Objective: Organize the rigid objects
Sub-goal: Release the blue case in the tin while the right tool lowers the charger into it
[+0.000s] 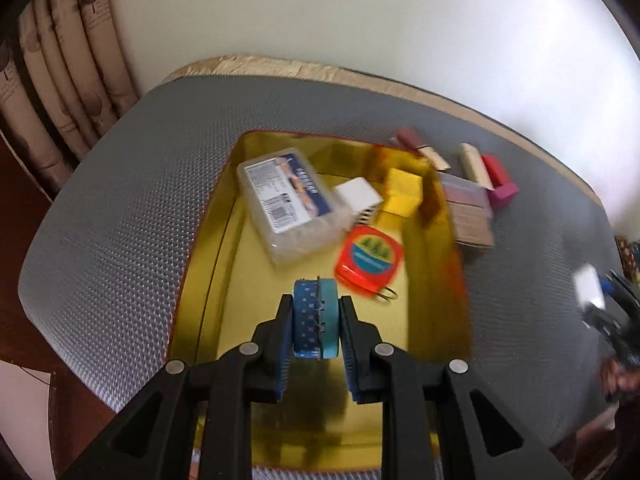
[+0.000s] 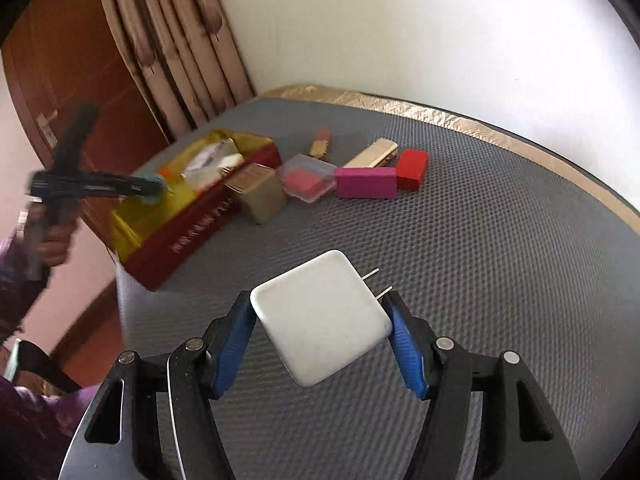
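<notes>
Left wrist view looks down into the tin (image 1: pixel 224 216), whose gold floor holds a clear case (image 1: pixel 290 204) with a barcode label, a white plug (image 1: pixel 360 196), a yellow block (image 1: pixel 402 192) and an orange tape measure (image 1: pixel 370 256) with a ring at its corner; none of the printing there can be read. The left claw (image 1: pixel 316 320) is clenched on a blue disc (image 1: pixel 316 318) held on edge over the tin's near end. The right wrist view shows what the other hides: the tin's red outer wall (image 2: pixel 192 236) with pale lettering too blurred to read, and the left claw (image 2: pixel 154 190) hanging above the tin in a person's hand (image 2: pixel 56 244). Only in that view is the right claw (image 2: pixel 320 320) clear, grasping a white charger (image 2: pixel 320 316) by two opposite corners above the grey tabletop (image 2: pixel 480 280), prongs pointing up and right. Beside the tin lie a tan box (image 2: pixel 262 194), a small clear box (image 2: pixel 310 178), a magenta block (image 2: pixel 366 184), a red block (image 2: pixel 412 168) and a gold lighter (image 2: pixel 374 152).
</notes>
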